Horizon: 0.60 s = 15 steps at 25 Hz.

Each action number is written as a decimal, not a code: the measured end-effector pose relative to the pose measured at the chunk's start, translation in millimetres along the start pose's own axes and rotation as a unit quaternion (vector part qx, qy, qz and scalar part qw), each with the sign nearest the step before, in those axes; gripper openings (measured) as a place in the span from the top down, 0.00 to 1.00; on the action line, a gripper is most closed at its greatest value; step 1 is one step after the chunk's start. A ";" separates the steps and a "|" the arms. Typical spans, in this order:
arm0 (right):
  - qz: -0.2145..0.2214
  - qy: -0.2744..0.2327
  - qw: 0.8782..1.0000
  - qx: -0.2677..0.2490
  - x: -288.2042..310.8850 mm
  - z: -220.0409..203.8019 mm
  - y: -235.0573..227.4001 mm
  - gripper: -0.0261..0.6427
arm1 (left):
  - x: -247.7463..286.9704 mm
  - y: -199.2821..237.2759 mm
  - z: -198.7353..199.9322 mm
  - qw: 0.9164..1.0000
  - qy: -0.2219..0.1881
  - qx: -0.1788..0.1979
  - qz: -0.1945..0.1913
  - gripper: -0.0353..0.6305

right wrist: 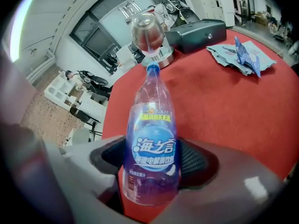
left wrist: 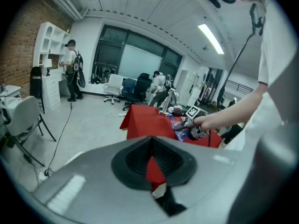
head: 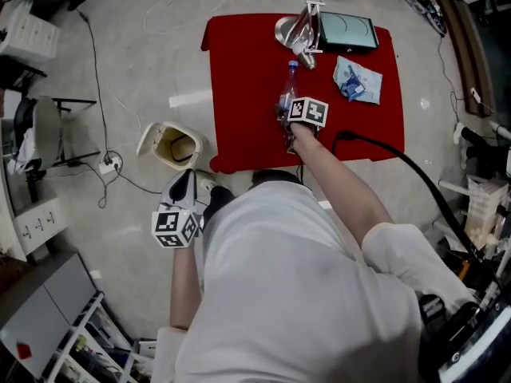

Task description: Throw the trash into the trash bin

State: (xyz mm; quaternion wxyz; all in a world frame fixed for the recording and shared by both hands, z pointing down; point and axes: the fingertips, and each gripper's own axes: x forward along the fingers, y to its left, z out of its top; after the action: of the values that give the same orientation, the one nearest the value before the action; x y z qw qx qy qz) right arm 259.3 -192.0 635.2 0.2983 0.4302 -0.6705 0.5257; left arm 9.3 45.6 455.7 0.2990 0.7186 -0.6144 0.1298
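Two pieces of trash sit on the red desk (head: 255,138): a clear bottle (right wrist: 152,139) with a blue label, upright near the desk's middle, and a crumpled blue wrapper (head: 357,80) toward the desk's right side. The trash bin (head: 149,140) stands on the floor just off the desk's near left corner, its mouth open. The right tongs (right wrist: 152,171) stand wide around the bottle's lower body, with a pad on either side but, as far as I can judge, not pressing on it. The left tongs (left wrist: 150,157) are drawn almost together and hold nothing. They hang beyond the desk's near left corner, close to the bin.

The likeliest slip is at the grasp. The bottle is tall, slim and probably light, so if one pad meets it first it could tip toward the shiny metal stand (head: 299,29) at the desk's far edge. The label looks slick and the grip is low, so a lifted bottle may swing or slide out. On the carry off the desk's left edge, a release too soon would drop it beside the bin instead of in it.
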 end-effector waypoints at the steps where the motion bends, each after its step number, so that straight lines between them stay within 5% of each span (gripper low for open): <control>1: 0.003 0.002 1.000 -0.005 -1.5 -2.5 4.2 0.47 | 0.3 4.3 1.6 1.000 -0.001 0.000 -0.002 0.94; 9: 0.051 0.038 0.997 -0.046 2.5 -34.6 60.7 0.47 | -3.2 32.9 -4.7 1.000 0.004 -0.012 0.003 0.94; 15: 0.101 0.073 0.984 -0.128 19.0 -84.6 142.9 0.47 | -39.6 73.6 -28.9 0.999 0.000 -0.040 0.025 0.94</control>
State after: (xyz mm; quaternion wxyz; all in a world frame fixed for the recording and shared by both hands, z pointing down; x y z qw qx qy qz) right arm 119.0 -104.7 610.1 0.3443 0.2790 -0.7488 0.4928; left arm -64.5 89.7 476.3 0.3243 0.6905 -0.6368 0.1121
